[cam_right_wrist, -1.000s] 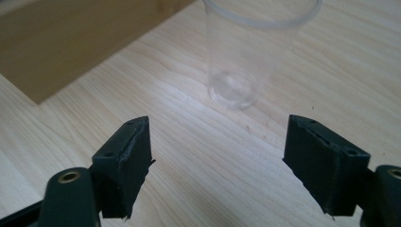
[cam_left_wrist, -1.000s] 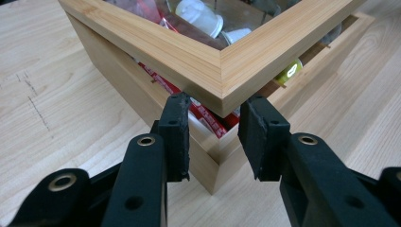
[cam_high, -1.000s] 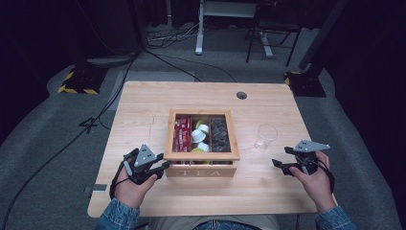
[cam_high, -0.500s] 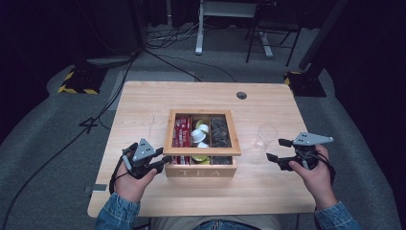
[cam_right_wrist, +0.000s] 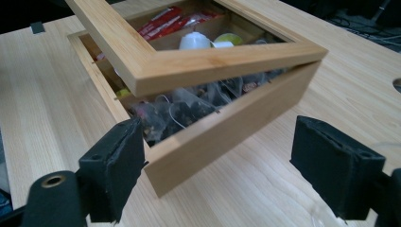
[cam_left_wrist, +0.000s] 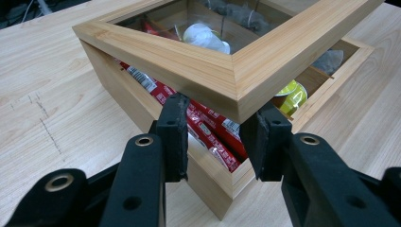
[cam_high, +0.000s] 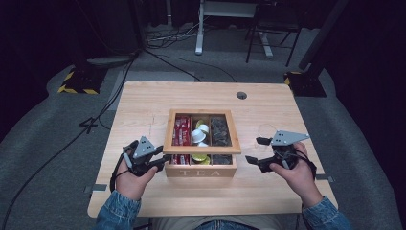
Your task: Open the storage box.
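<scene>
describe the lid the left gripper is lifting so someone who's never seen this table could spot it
At the middle of the light wooden table stands a wooden box marked TEA on its front. The lid is the square wooden frame with a clear pane, tilted up over it, its front left corner pinched by the left gripper. Everything else wooden here lies flat.

pale wood tea box (cam_high: 200,170); red packets (cam_high: 182,130); white pods (cam_high: 199,136); black claw (cam_left_wrist: 220,139); light wood table (cam_high: 143,100).

Matt pale wood tea box (cam_high: 200,171)
</scene>
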### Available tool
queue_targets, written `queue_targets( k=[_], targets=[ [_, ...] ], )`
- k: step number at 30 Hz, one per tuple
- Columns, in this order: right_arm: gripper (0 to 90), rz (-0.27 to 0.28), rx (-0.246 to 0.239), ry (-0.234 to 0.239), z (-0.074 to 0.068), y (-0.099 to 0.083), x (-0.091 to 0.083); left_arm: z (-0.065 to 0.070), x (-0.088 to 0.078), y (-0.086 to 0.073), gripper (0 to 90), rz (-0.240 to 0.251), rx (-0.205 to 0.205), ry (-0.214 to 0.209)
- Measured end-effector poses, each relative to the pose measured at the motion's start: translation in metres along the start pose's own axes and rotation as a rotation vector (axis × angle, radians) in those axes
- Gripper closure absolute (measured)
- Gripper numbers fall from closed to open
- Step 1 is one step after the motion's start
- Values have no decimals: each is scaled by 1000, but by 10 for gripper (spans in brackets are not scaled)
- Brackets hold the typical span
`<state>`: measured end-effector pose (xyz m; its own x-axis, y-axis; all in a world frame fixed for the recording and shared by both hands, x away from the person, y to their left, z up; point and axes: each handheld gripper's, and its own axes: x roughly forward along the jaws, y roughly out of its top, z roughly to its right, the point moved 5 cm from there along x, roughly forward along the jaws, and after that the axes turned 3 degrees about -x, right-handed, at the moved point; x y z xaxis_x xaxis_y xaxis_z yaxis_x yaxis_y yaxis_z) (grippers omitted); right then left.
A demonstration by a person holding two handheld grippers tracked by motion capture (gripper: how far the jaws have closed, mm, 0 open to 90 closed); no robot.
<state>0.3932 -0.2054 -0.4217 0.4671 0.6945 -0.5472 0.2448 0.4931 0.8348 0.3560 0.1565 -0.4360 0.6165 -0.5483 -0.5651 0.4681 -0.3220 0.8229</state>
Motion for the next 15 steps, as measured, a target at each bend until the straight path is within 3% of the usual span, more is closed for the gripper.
queue_targets(
  k=[2,5,15],
  targets=[
    [207,5,-4,3,-2,2,3,1,0,0,625,-3,-4,-1],
    [235,-15,-86,-4,-10,7,14,1,0,1,625,0,-13,0],
    [300,11,-199,-22,-16,24,36,0,-1,3,625,16,-11,17]
  ],
)
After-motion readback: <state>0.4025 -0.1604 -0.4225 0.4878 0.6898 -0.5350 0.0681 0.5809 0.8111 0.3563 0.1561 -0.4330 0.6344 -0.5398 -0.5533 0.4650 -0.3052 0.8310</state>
